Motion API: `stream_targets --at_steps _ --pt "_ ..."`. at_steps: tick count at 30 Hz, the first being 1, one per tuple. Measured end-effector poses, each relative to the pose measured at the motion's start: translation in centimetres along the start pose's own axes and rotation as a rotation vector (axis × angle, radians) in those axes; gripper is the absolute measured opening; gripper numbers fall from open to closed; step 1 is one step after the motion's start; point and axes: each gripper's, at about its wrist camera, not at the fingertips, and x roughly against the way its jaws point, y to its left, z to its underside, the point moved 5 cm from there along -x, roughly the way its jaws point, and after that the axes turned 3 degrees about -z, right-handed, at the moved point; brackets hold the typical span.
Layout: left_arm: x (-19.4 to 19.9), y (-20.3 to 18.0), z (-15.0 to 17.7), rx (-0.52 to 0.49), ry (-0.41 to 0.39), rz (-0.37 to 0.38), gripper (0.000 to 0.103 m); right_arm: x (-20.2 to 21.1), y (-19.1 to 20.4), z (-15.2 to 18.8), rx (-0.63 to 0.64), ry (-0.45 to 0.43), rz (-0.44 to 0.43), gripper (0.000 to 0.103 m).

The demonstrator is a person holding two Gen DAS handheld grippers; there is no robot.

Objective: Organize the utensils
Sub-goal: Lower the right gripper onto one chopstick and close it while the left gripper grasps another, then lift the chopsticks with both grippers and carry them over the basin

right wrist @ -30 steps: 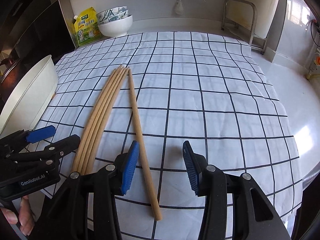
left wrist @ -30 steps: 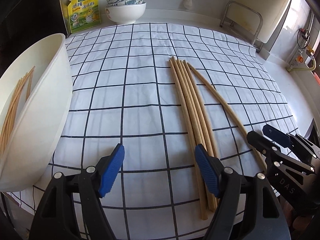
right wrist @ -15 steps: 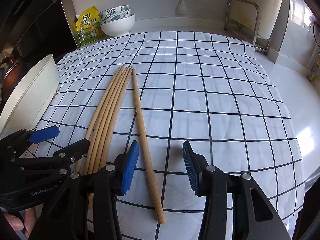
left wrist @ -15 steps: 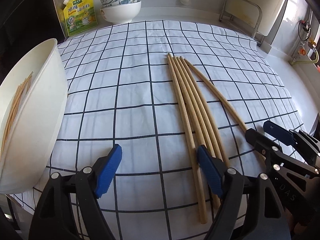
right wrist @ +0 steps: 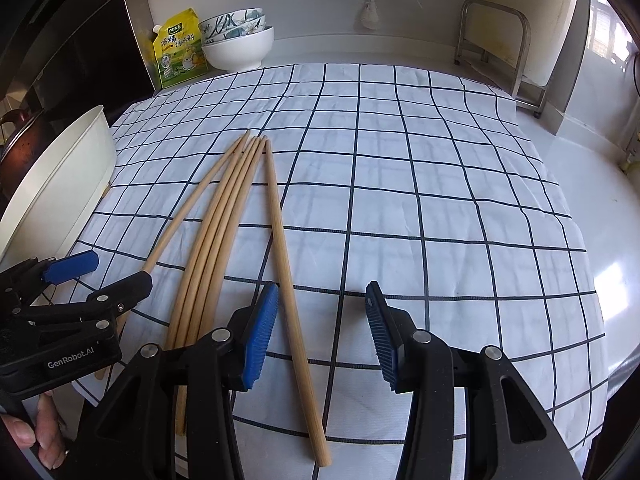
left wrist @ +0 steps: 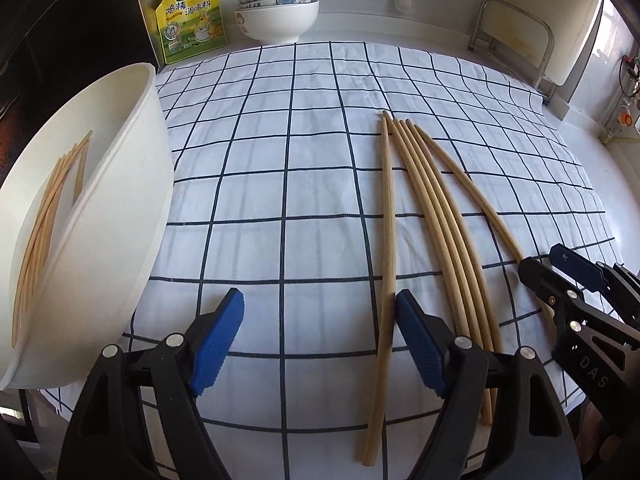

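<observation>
Several long wooden chopsticks lie side by side on the checked cloth; they also show in the right wrist view. My left gripper is open, low over the cloth, and the leftmost chopstick runs along its right pad's inner face. My right gripper is open with the rightmost chopstick between its jaws, close to the left pad. A white tub at the left holds several more chopsticks.
A yellow seasoning pouch and stacked bowls stand at the back left. A metal rack stands at the back right. The checked cloth covers the white counter. Each gripper shows in the other's view.
The leftmost chopstick has split off to the left from the bundle and now lies against my left gripper's right pad. Both grippers stay open and have edged forward slightly.
</observation>
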Motion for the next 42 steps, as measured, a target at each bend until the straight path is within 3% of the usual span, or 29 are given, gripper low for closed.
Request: stream_targets --at_steps 5,12,15,16,17,19,30,37,42 --pt "-0.4 -0.8 -1.1 -0.013 -0.014 0.006 0.068 -0.4 0.4 -0.2 0.037 -0.007 0.03 0.044" --pt "-0.2 -1.7 -1.5 -0.024 -0.024 0.033 0.035 -0.7 1.0 -0.4 0.065 -0.027 0.031 0.041" --pt "-0.1 -1.8 -1.5 -0.022 -0.023 0.067 0.017 -0.7 1.5 -0.5 0.091 -0.028 0.018 0.028" --pt "-0.1 -1.8 -1.4 -0.02 -0.02 0.074 0.011 -0.7 1.6 -0.5 0.098 -0.026 0.016 0.02" --pt "-0.1 -1.8 -1.4 -0.017 -0.015 0.087 0.009 -0.8 1.7 -0.6 0.102 -0.023 0.015 0.009" --pt "0.0 -1.7 -1.3 -0.008 -0.006 0.115 0.007 -0.8 1.6 -0.8 0.093 -0.019 0.007 0.007" --pt "1.3 -1.2 -1.1 0.028 0.015 0.222 0.007 1.2 1.2 -1.2 0.012 -0.039 -0.094 0.006" --pt "5.1 0.1 -3.3 0.033 -0.078 0.251 0.007 4.4 3.0 -4.0 0.02 -0.107 -0.132 0.006" --pt "8.2 4.0 -4.9 0.058 -0.151 0.228 0.007 5.8 7.3 -6.9 0.077 -0.149 -0.188 0.006"
